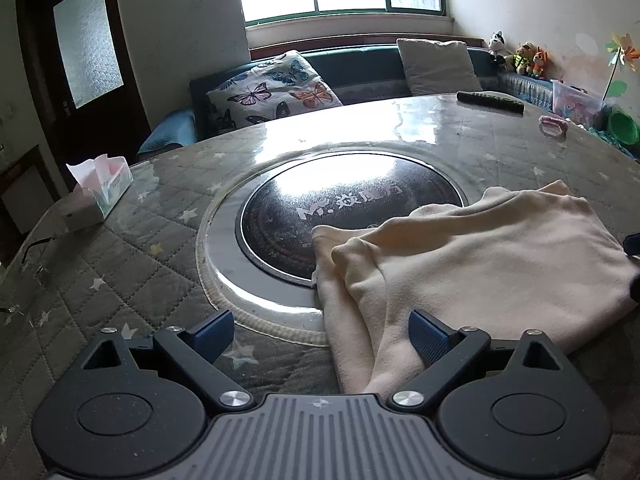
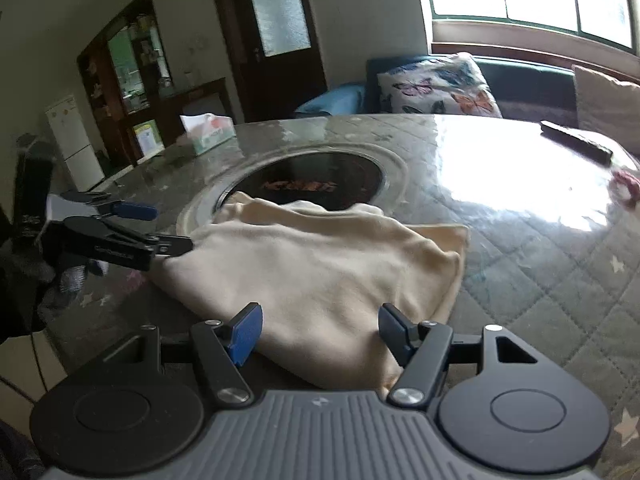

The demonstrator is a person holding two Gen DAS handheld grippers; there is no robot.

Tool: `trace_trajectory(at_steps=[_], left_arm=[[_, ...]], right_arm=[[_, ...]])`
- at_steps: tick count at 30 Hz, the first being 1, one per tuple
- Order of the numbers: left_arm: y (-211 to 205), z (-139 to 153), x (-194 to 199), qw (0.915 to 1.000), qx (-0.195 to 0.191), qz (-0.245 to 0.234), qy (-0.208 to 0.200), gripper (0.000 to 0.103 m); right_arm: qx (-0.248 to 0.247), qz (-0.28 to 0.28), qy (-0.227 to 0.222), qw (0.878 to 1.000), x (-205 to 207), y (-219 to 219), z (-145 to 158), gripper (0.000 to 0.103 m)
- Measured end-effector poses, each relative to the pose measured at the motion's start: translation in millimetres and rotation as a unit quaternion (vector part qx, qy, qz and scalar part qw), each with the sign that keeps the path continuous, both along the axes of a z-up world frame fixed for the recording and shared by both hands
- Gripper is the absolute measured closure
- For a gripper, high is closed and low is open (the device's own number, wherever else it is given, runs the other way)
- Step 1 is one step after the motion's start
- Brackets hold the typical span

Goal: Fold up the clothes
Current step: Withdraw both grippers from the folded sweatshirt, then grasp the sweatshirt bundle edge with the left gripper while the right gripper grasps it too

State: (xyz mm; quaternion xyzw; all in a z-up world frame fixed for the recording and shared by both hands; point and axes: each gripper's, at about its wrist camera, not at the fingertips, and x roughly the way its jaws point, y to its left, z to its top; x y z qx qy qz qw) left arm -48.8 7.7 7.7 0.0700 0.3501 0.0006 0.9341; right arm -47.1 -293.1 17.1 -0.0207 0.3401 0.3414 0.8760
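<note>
While the cream garment lay folded on the round table, both grippers stood beside it with nothing held. The garment rested on the quilted grey cover under a clear sheet, and its far edge reached over the rim of the black round cooktop set in the middle of the table. In the left wrist view a narrow part of the cloth hung toward the camera and passed between the two blue pads.

The left gripper was released: its fingers stood wide apart, and the pads did not press the cloth that lay between them. In the right wrist view the same gripper came in from the left edge, with its tips just at the left side of the garment; I could not tell if they touched it.

The right gripper was also released. Its blue pads stood apart above the near edge of the garment, and no cloth was pinched.

A tissue box stood near the left edge of the table, well apart from the garment. A dark remote control lay on the far side, and a butterfly cushion leaned on the sofa behind the table.
</note>
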Motion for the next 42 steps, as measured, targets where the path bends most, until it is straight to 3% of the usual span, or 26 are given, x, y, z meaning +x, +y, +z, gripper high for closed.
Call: trace_trajectory(at_steps=[6,12,18,25,30,36,38,40,42], left_arm=[[2.6,-0.4,-0.9,1.0,-0.006,0.001,0.004,0.007],[15.6,6.9,-0.5,0.9994,-0.032,0.016,0.005,0.006],[35.4,18.2,-1.6,0.9979,-0.052,0.039,-0.006,0.0],[63.5,26.7,4.1,0.9913,-0.103,0.081,-0.004,0.0],[71.9,25.0,5.8,0.9856,-0.144,0.088,0.01,0.001],[75.8,17.8,9.7,0.9752,-0.201,0.087,0.036,0.004],[76.4,16.0,11.8,0.9708,-0.219,0.088,0.043,0.004],[77.6,15.1,13.5,0.9656,-0.239,0.09,0.05,0.004],[78.6,14.6,15.0,0.9596,-0.26,0.092,0.057,0.004]], right_arm=[[-0.007,0.011,0.02,1.0,-2.5,2.4,-8.7,0.037],[-0.02,0.039,-0.007,0.999,-5.8,16.3,6.8,0.037],[-0.054,0.095,-0.036,0.993,-4.2,57.5,11.8,0.037],[-0.099,0.184,-0.077,0.975,-10.5,123.3,9.5,0.039],[-0.151,0.241,-0.123,0.951,-26.2,169.8,-0.6,0.041],[-0.184,0.261,-0.141,0.937,-33.3,199.2,-12.2,0.057],[-0.192,0.26,-0.149,0.934,-35.3,203.1,-15.8,0.065],[-0.198,0.254,-0.158,0.933,-37.0,204.3,-18.5,0.081],[-0.187,0.248,-0.156,0.938,-36.7,200.3,-16.4,0.087]])
